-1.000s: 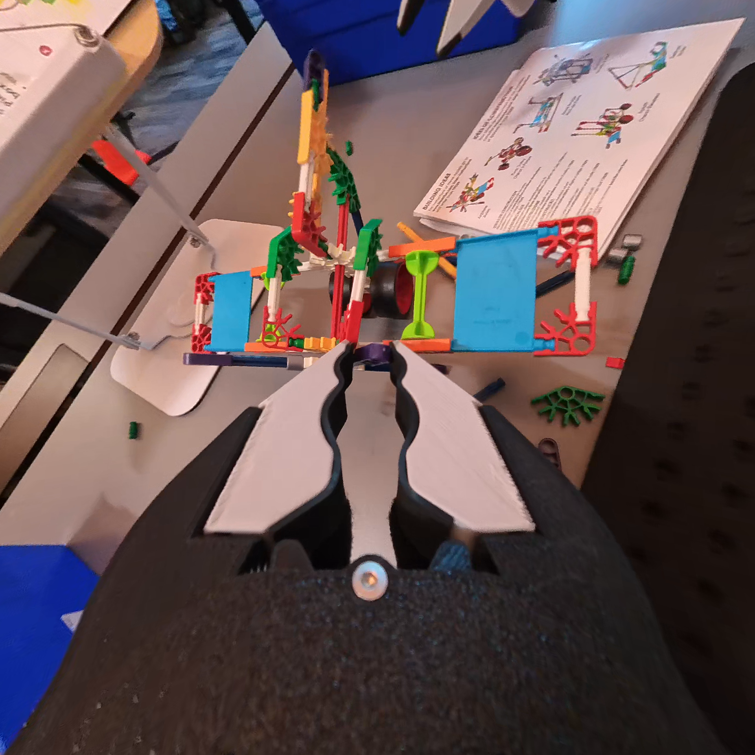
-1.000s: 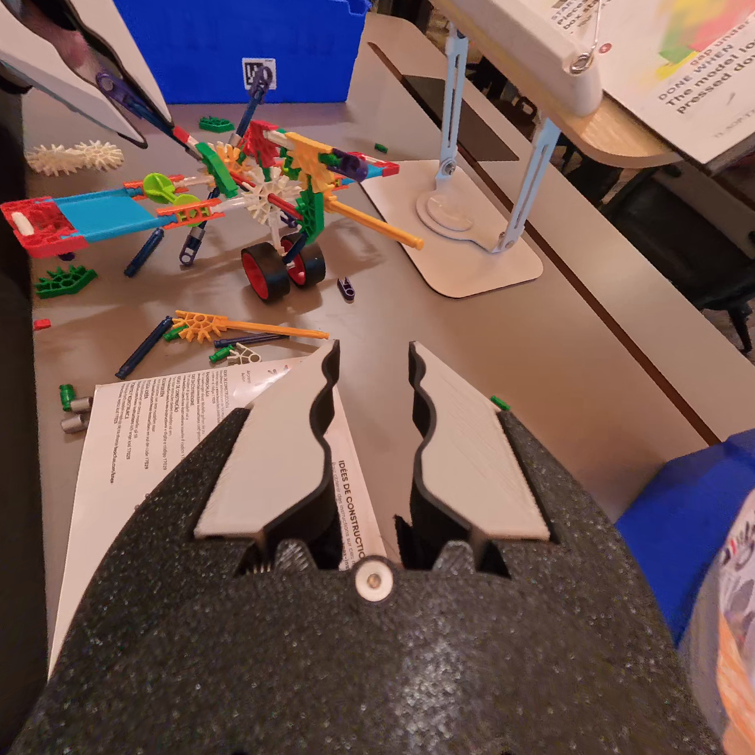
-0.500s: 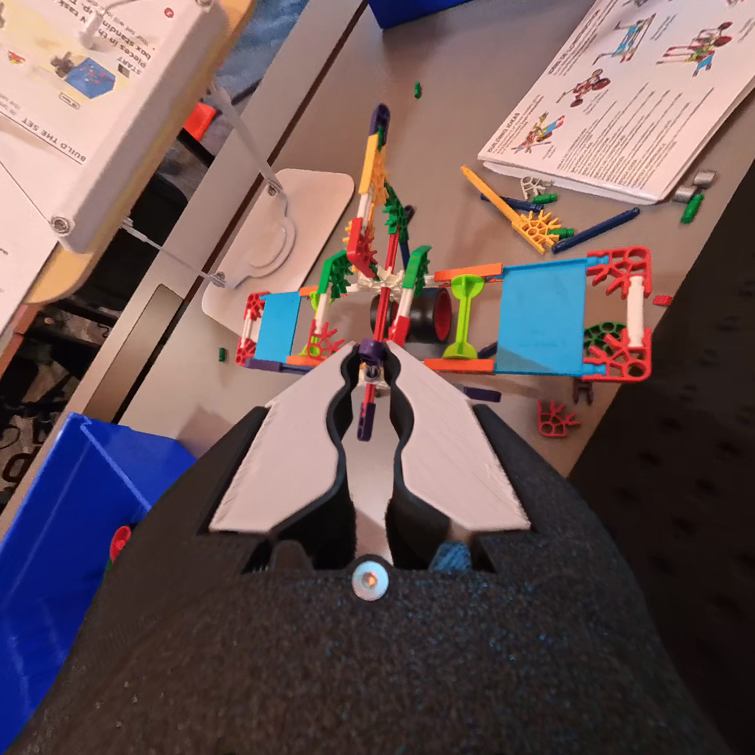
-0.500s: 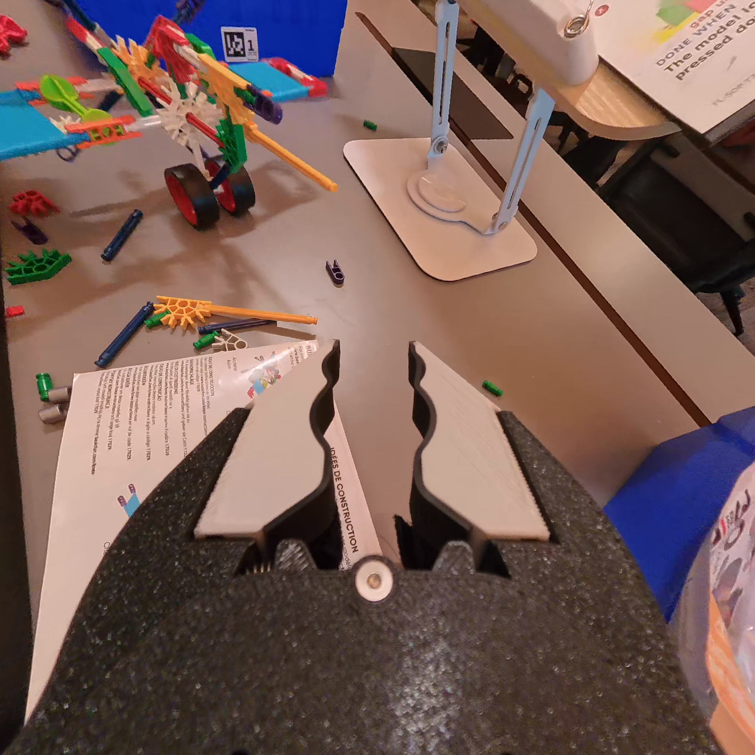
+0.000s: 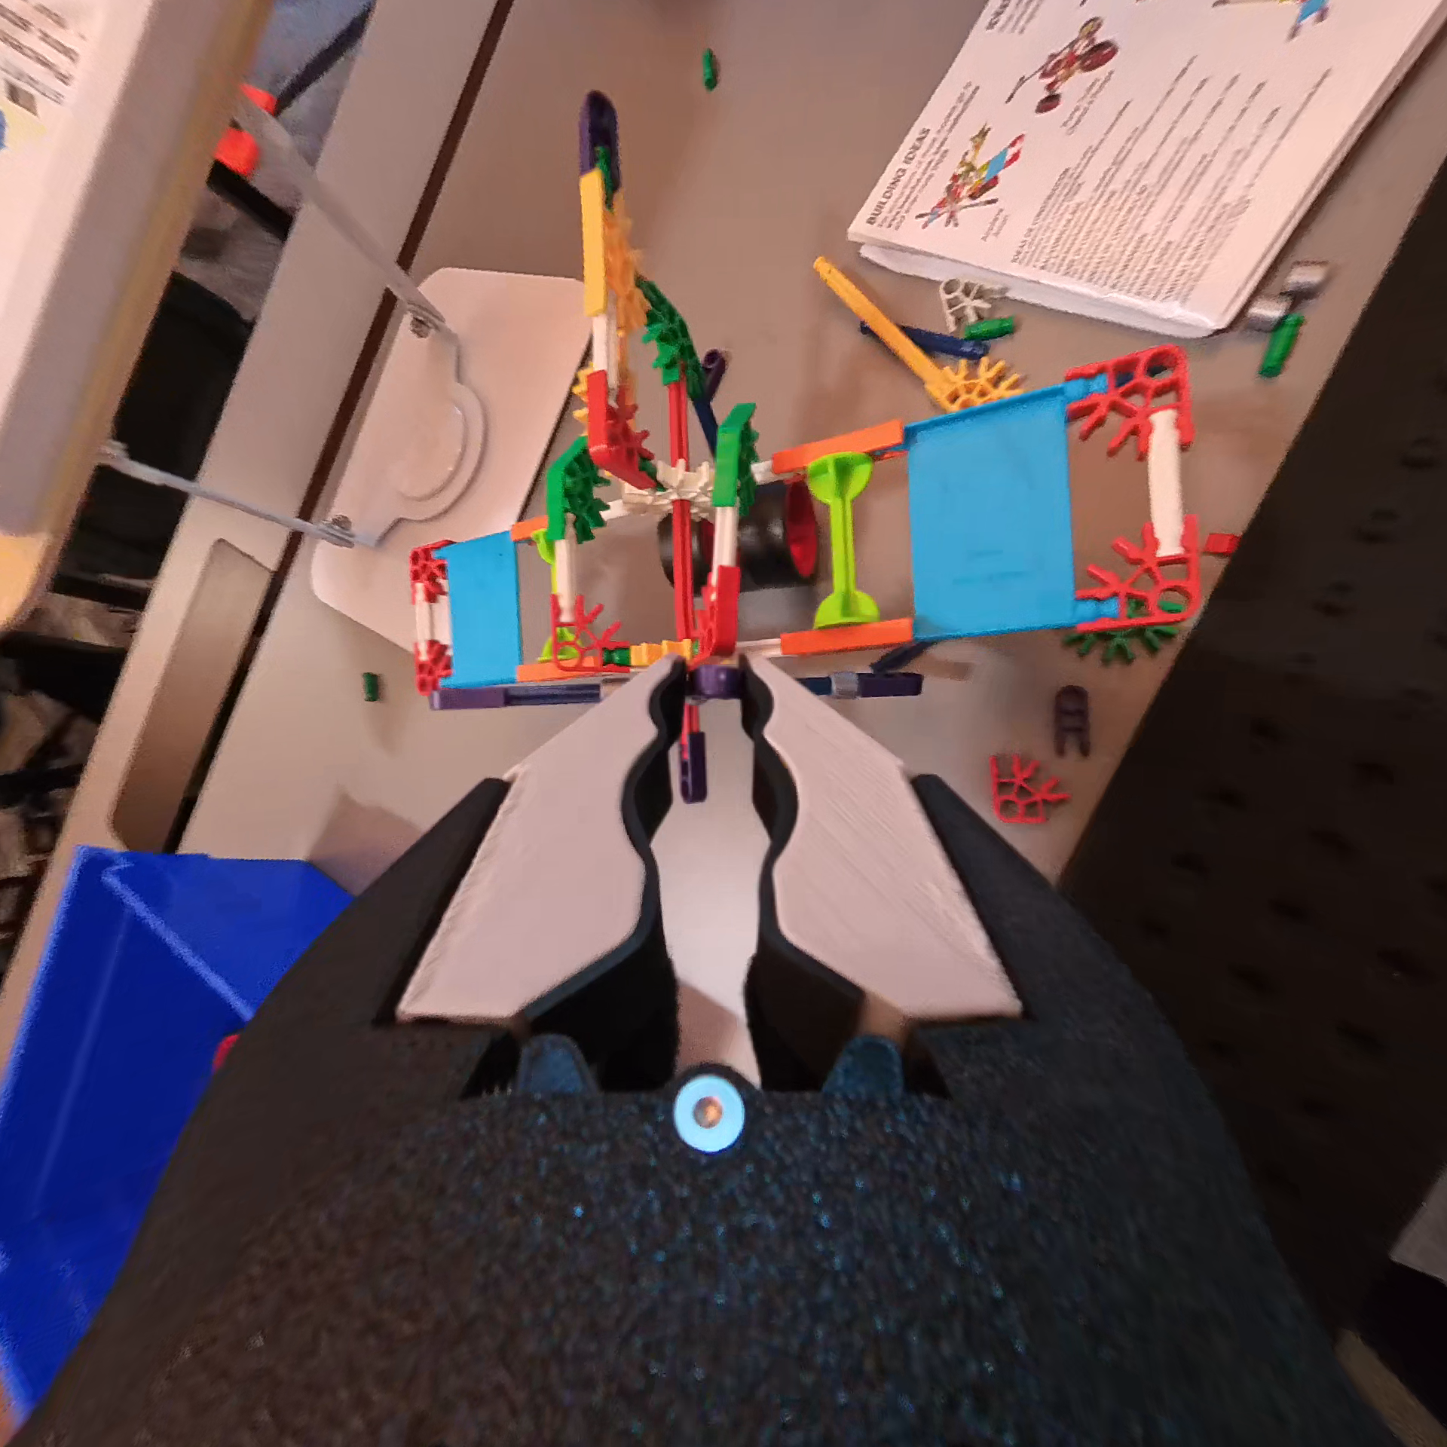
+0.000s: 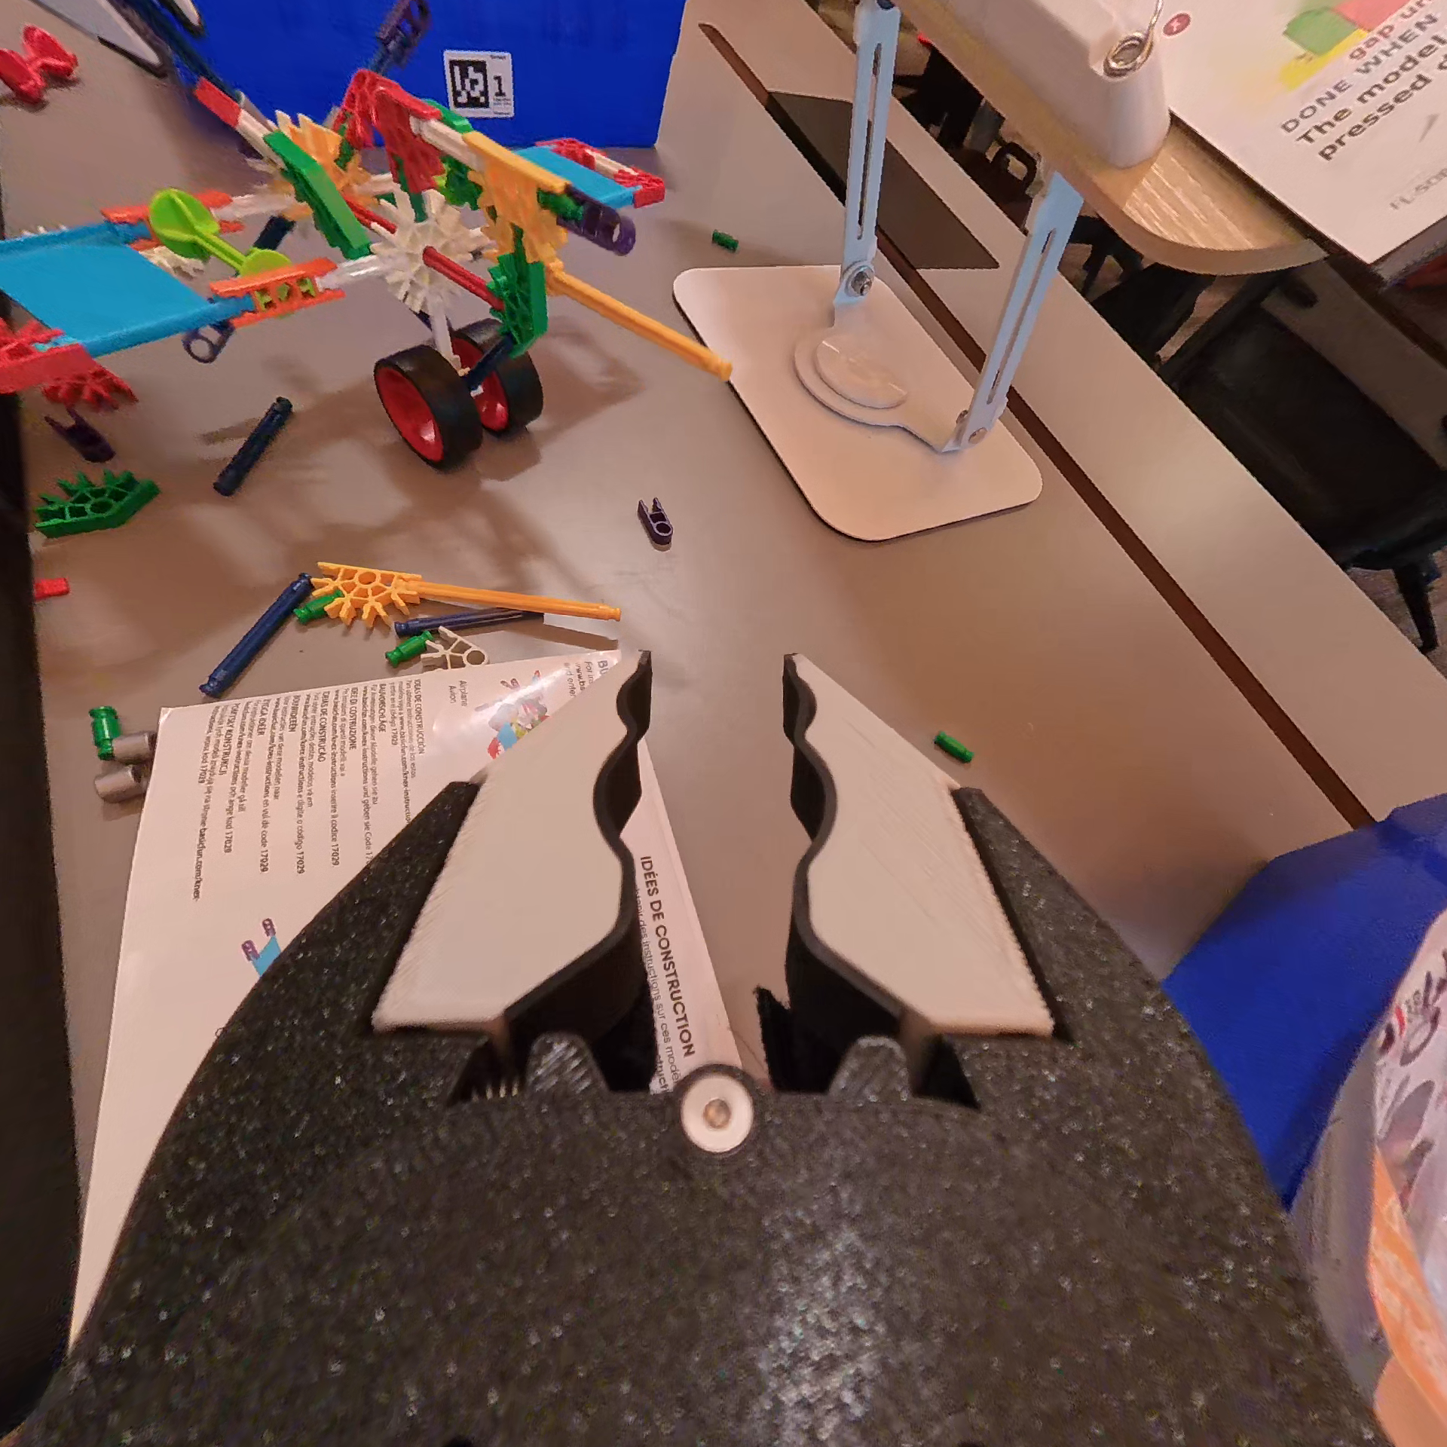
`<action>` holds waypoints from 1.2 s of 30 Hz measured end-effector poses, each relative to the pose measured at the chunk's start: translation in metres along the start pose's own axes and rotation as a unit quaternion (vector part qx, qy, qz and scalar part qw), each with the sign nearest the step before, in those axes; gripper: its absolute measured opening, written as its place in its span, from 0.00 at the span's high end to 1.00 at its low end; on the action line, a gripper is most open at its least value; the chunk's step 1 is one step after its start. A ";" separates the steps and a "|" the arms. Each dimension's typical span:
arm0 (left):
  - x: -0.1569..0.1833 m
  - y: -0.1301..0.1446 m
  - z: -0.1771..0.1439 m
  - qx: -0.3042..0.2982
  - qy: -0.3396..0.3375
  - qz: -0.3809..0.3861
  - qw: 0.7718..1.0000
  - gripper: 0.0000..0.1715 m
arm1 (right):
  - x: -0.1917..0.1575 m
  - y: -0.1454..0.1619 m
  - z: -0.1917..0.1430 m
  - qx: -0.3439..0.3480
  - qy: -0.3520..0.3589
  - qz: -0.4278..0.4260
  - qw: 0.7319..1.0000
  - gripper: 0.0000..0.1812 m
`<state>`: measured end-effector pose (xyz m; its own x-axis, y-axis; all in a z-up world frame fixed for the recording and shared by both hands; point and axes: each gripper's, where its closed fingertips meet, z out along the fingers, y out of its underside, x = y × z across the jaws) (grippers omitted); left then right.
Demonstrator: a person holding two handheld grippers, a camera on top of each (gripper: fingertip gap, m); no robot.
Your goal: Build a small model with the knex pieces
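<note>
Left wrist view: left hand-held gripper pinches toy plane; right hand-held gripper spread over printed booklet.

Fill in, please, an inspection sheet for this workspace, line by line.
Surface: grey table, partly covered.
Job's things: toy plane model of plastic rods, connectors and blue panels, with black wheels.
Clutter: instruction booklet, yellow rod, green connector, red connector, small loose pieces.
Grippers: left tool shut on the model's purple connector; right tool open, empty, above the booklet.
Cables: nothing seen.
Surroundings: white stand, blue bins.
</note>
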<state>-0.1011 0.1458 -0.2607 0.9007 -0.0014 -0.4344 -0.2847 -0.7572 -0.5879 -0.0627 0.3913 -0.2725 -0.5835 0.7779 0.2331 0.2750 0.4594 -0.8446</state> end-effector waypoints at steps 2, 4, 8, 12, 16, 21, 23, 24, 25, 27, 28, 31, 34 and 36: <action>0.000 0.004 -0.003 0.009 0.012 -0.021 1.000 0.82 | -0.001 0.000 0.000 0.000 -0.002 -0.002 1.000 0.81; 0.003 0.006 -0.011 0.032 0.028 -0.043 0.998 0.77 | -0.002 0.000 0.001 0.000 -0.003 -0.001 1.000 0.81; 0.001 0.031 -0.013 0.032 0.038 -0.085 0.995 0.74 | -0.002 0.002 0.003 -0.004 -0.004 -0.001 1.000 0.81; 0.003 0.057 0.000 0.014 0.041 -0.096 0.994 0.73 | -0.004 0.004 0.005 -0.008 -0.008 -0.003 1.000 0.81; -0.004 0.061 0.019 0.016 0.022 -0.102 0.994 0.72 | -0.003 0.008 0.008 -0.014 -0.009 -0.002 1.000 0.81; -0.002 0.059 0.044 -0.012 0.010 -0.066 0.998 0.95 | -0.004 0.009 0.008 -0.015 -0.010 -0.006 1.000 0.82; -0.001 0.054 0.044 -0.011 0.017 -0.079 0.997 0.95 | -0.004 0.008 0.007 -0.012 -0.008 -0.006 1.000 0.82; -0.004 0.054 0.044 -0.016 0.009 -0.076 0.997 0.95 | -0.003 0.007 0.007 -0.010 -0.007 -0.005 1.000 0.82; -0.006 0.053 0.042 -0.021 -0.001 -0.073 0.997 0.95 | -0.003 0.006 0.006 -0.010 -0.007 -0.006 1.000 0.82; -0.006 0.049 0.039 -0.023 -0.008 -0.073 0.997 0.95 | -0.004 0.005 0.006 -0.009 -0.006 -0.009 1.000 0.82; -0.008 0.046 0.036 -0.023 -0.019 -0.067 0.997 0.95 | -0.004 0.004 0.006 -0.008 -0.006 -0.010 1.000 0.82; -0.013 0.042 0.028 -0.035 -0.036 -0.064 0.997 0.95 | -0.006 0.004 0.007 -0.008 -0.008 -0.013 1.000 0.82; -0.014 0.040 0.021 -0.065 -0.034 -0.052 0.996 0.95 | -0.007 0.005 0.007 -0.010 -0.008 -0.014 1.000 0.81; -0.020 0.037 0.015 -0.082 -0.052 -0.034 0.995 0.96 | -0.006 0.005 0.007 -0.011 -0.007 -0.014 1.000 0.81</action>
<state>-0.1346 0.1271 -0.2841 0.8752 0.1146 -0.4701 -0.1584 -0.8501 -0.5022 -0.0631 0.3861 -0.2813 -0.6022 0.7587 0.2484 0.2757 0.4896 -0.8272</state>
